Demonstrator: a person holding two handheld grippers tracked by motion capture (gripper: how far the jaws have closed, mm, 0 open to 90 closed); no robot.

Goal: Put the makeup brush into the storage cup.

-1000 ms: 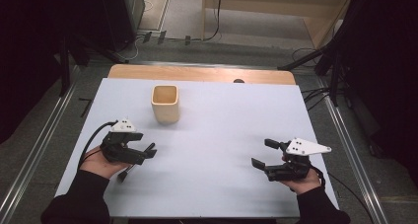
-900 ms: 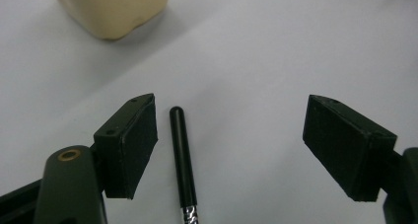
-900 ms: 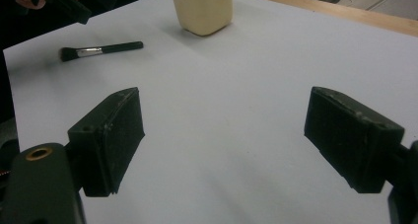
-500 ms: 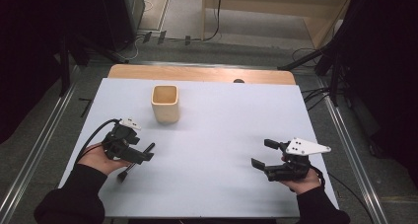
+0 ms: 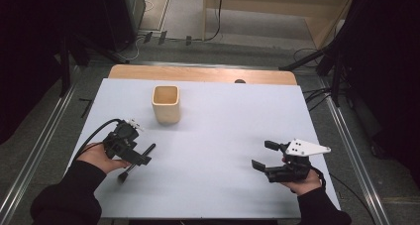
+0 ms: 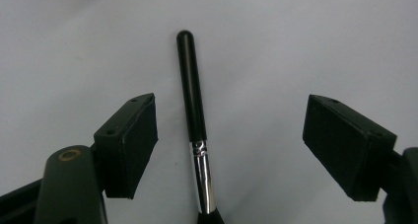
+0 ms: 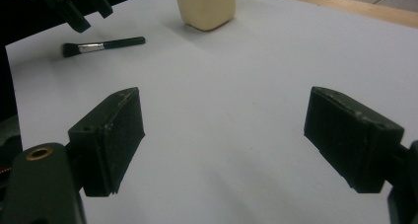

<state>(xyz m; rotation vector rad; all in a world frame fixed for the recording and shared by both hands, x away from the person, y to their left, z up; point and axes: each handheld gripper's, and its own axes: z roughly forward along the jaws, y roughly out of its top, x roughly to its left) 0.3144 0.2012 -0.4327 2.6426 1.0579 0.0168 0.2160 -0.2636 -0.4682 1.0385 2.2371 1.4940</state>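
A black-handled makeup brush (image 5: 140, 158) with a silver ferrule lies flat on the white table top (image 5: 223, 126), near the left front. My left gripper (image 5: 137, 153) hovers just over it, pointing down and open. In the left gripper view the brush (image 6: 192, 95) runs lengthwise between the two spread jaws of that gripper (image 6: 229, 123), closer to the left jaw and touching neither. A pale wooden cup (image 5: 165, 104) stands upright behind the brush. My right gripper (image 5: 261, 154) rests open at the right front with nothing in it (image 7: 224, 130).
The right gripper view has the brush (image 7: 103, 45), the cup (image 7: 204, 4) and the left gripper (image 7: 74, 9) far across the table. A wooden strip (image 5: 198, 74) edges the table's back. Metal rails (image 5: 346, 136) run along both sides.
My left gripper has tipped from pointing right to pointing down over the brush, shifting slightly toward the table's front. The right gripper, cup and brush have stayed put.
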